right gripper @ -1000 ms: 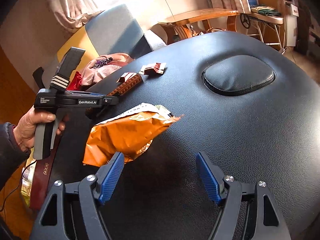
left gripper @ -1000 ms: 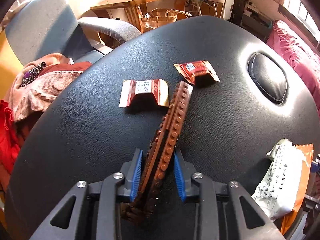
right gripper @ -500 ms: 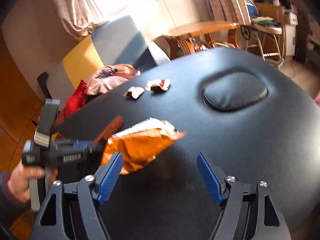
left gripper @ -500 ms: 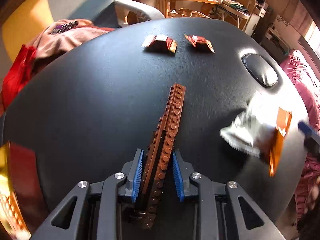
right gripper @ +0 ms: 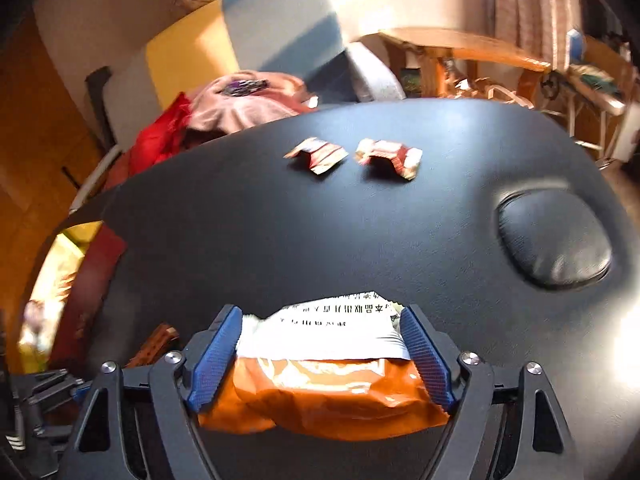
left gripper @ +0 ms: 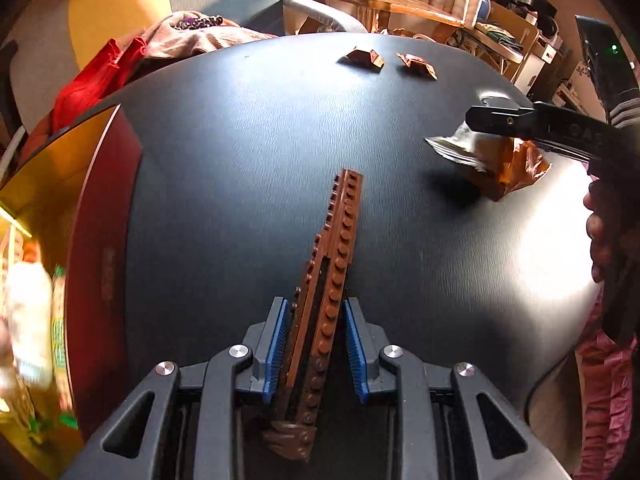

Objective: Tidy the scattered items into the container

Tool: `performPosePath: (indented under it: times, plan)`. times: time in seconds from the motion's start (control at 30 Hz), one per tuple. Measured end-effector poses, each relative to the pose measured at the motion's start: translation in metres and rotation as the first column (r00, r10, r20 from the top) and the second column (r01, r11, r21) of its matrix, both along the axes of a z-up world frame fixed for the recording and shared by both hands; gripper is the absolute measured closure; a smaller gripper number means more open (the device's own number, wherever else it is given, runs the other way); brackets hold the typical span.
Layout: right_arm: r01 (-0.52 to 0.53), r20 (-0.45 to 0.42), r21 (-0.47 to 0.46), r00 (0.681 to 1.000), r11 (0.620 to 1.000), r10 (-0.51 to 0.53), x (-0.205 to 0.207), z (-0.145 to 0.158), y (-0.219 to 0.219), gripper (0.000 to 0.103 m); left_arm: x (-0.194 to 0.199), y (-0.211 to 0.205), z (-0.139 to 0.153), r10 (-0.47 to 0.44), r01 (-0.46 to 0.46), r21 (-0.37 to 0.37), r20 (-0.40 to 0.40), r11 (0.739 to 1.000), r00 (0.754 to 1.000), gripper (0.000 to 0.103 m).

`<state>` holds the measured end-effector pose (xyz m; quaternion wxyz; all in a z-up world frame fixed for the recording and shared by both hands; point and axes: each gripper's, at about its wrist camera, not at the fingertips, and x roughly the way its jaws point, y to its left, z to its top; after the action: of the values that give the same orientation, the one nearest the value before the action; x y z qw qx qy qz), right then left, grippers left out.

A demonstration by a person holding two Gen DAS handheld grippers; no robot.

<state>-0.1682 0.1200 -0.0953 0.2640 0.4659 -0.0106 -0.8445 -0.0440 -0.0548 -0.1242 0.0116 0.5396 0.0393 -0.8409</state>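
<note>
My left gripper (left gripper: 314, 350) is shut on a long brown studded brick strip (left gripper: 334, 256), held above the black padded table (left gripper: 240, 152). My right gripper (right gripper: 322, 354) is shut on an orange and white snack bag (right gripper: 324, 372), lifted off the table; the bag also shows in the left wrist view (left gripper: 496, 164). Two small red-brown candy wrappers (right gripper: 318, 152) (right gripper: 390, 156) lie side by side at the far side of the table. A dark red container (left gripper: 102, 240) with snacks inside sits at the table's left edge; it also shows in the right wrist view (right gripper: 92, 280).
An oval cushion dimple (right gripper: 554, 242) lies at the table's right. A chair with pink and red cloths (right gripper: 240, 108) stands behind the table. A wooden table and shelves (left gripper: 384, 4) stand farther back.
The right gripper closed on the snack bag and lifted it. The left gripper, still holding the brick strip, pulled back and left, bringing the red container into view.
</note>
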Motion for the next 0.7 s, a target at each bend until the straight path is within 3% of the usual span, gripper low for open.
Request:
performPosePath:
  times: [0.13, 0.33, 0.47, 0.57, 0.7]
  plan:
    - [-0.054, -0.012, -0.003, 0.998, 0.999, 0.054, 0.042, 0.000, -0.006, 0.022, 0.018, -0.003, 0.001, 0.003, -0.003, 0.025, -0.012, 1.000, 1.000, 0.074]
    - [-0.032, -0.047, -0.036, 0.998, 0.999, 0.030, 0.094, 0.008, 0.006, 0.017, 0.029, -0.006, 0.004, -0.030, 0.031, 0.049, -0.026, 0.998, 0.999, 0.065]
    - [0.046, -0.033, -0.062, 0.998, 0.997, -0.048, 0.110, 0.015, 0.022, 0.007, 0.023, -0.005, 0.005, -0.046, 0.049, 0.093, -0.030, 0.995, 0.999, 0.049]
    - [0.088, -0.028, -0.113, 0.995, 0.990, -0.092, 0.117, 0.018, 0.035, 0.000, 0.020, -0.006, 0.005, -0.044, 0.048, 0.121, -0.035, 0.991, 0.998, 0.046]
    - [0.079, -0.063, -0.078, 0.994, 0.994, -0.084, 0.120, 0.020, 0.031, 0.000, 0.019, -0.011, 0.008, -0.031, 0.036, 0.130, -0.040, 0.991, 0.999, 0.046]
